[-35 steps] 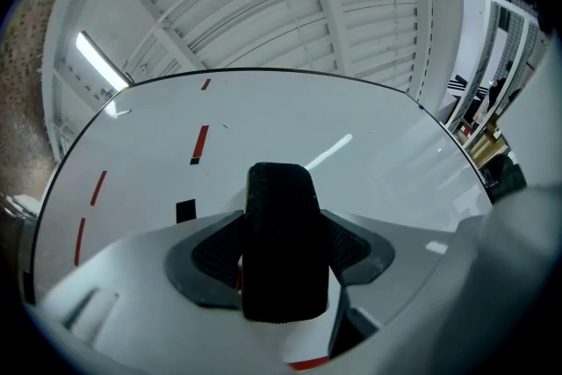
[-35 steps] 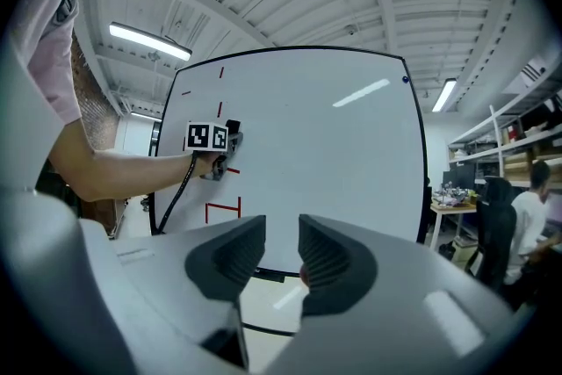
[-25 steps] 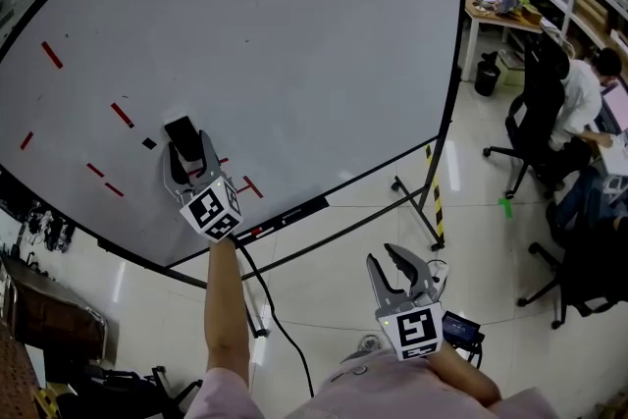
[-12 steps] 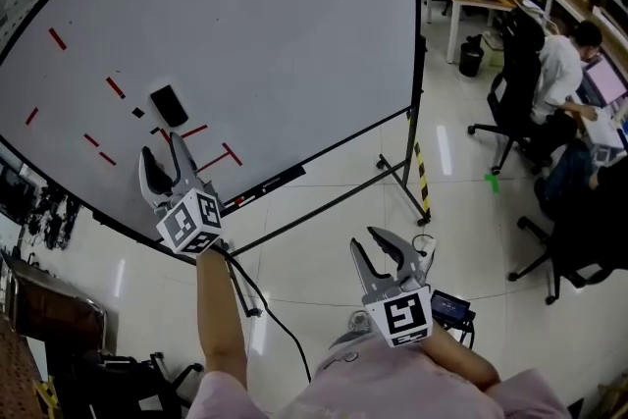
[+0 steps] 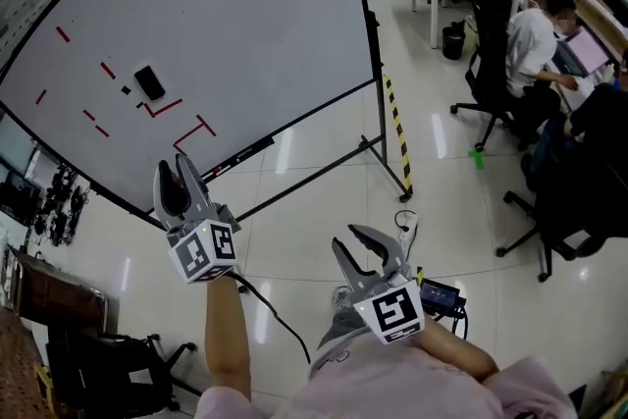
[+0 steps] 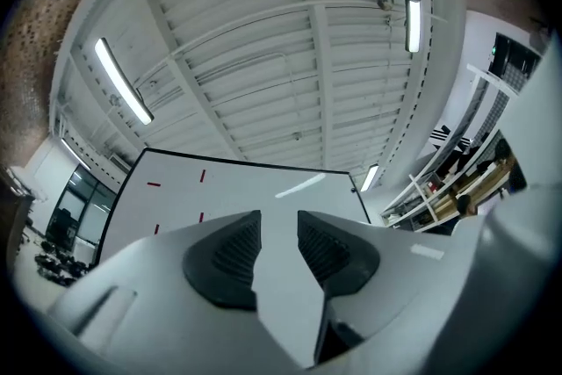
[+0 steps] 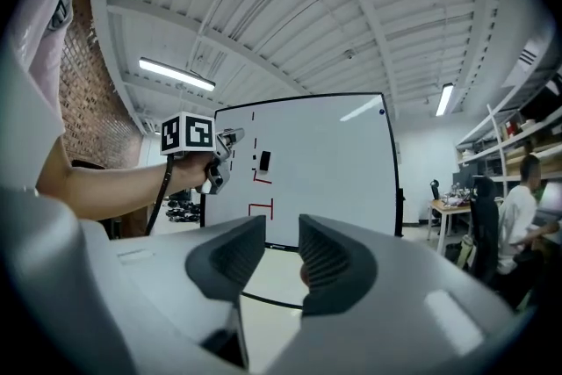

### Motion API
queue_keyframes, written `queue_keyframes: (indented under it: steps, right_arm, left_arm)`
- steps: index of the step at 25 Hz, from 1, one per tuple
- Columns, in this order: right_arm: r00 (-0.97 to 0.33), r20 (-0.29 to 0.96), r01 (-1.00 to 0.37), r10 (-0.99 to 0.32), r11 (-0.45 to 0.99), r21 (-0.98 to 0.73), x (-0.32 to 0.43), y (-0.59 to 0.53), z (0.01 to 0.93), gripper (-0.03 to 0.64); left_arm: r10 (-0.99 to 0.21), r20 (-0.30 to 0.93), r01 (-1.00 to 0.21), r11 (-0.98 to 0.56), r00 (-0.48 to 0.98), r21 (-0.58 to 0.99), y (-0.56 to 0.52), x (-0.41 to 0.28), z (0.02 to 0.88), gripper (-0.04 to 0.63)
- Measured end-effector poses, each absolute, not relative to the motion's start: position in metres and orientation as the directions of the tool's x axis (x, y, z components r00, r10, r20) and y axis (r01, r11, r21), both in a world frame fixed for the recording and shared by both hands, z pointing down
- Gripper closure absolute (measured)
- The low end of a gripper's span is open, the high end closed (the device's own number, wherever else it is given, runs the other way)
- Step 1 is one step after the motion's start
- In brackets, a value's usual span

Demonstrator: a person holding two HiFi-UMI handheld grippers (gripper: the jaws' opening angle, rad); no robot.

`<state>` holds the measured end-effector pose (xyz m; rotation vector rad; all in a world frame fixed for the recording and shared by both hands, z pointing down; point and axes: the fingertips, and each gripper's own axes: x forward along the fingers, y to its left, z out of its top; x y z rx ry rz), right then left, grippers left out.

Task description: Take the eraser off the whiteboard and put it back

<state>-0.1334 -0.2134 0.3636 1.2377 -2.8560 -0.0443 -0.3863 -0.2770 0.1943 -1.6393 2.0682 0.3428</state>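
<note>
1. The left gripper [image 5: 173,168] is held up, well apart from the whiteboard [image 5: 255,25]. Its jaws are closing, only a narrow gap is left, and nothing is seen between them.
2. The right gripper [image 5: 345,236] is held low, near the person's body, with its jaws slightly apart and nothing gripped.
3. The eraser [image 5: 149,82], dark and oblong, is stuck on the whiteboard's left part, among short red marks [image 5: 169,104]. In the right gripper view its long axis is seen roughly upright on the board.
4. A black-and-white square marker is carried on the left gripper's cube [image 5: 204,250]. Any print on the eraser is too small to be read.
</note>
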Motion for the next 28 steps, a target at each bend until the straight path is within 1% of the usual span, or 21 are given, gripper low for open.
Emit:
queue_keyframes:
  steps: [4, 11, 13, 15, 19, 20, 24, 28]
  right_arm:
    - [-0.714, 0.016, -0.7, -0.7, 0.714, 0.026, -0.091, -0.161, 0.37, 0.495]
    - [-0.761, 0.011, -0.648, -0.648, 0.761, 0.006, -0.023, -0.074, 0.375, 0.495]
    - [-0.776, 0.001, -0.63, -0.63, 0.776, 0.005, -0.011, -0.053, 0.372, 0.495]
    - [-0.791, -0.005, -0.612, -0.612, 0.791, 0.005, -0.002, -0.035, 0.369, 0.495]
    - [-0.813, -0.011, -0.582, -0.582, 0.812, 0.03, 0.003, -0.008, 0.364, 0.495]
    - [-0.816, -0.012, -0.578, -0.578, 0.815, 0.034, 0.002, -0.004, 0.363, 0.495]
    - [-0.82, 0.001, -0.572, -0.573, 0.82, 0.02, -0.002, 0.006, 0.363, 0.495]
    - [-0.814, 0.018, -0.581, -0.581, 0.814, -0.002, -0.014, 0.004, 0.363, 0.495]
  left_arm:
    - [-0.879, -0.457, -0.975, 0.203, -0.139, -0.094, -0.219, -0.315, 0.219, 0.476]
    - [-0.895, -0.395, -0.971, 0.236, -0.205, -0.03, -0.109, -0.235, 0.26, 0.476]
    - [-0.904, -0.376, -0.972, 0.234, -0.205, -0.031, -0.088, -0.215, 0.269, 0.515]
    - [-0.908, -0.37, -0.974, 0.226, -0.199, -0.031, -0.072, -0.199, 0.274, 0.517]
    - [-0.914, -0.353, -0.975, 0.22, -0.201, -0.015, -0.051, -0.179, 0.274, 0.52]
    - [-0.914, -0.351, -0.975, 0.22, -0.203, -0.009, -0.048, -0.178, 0.274, 0.534]
    - [-0.92, -0.337, -0.978, 0.209, -0.202, 0.015, -0.042, -0.177, 0.279, 0.537]
    - [-0.942, -0.281, -0.983, 0.183, -0.185, 0.034, -0.036, -0.176, 0.293, 0.537]
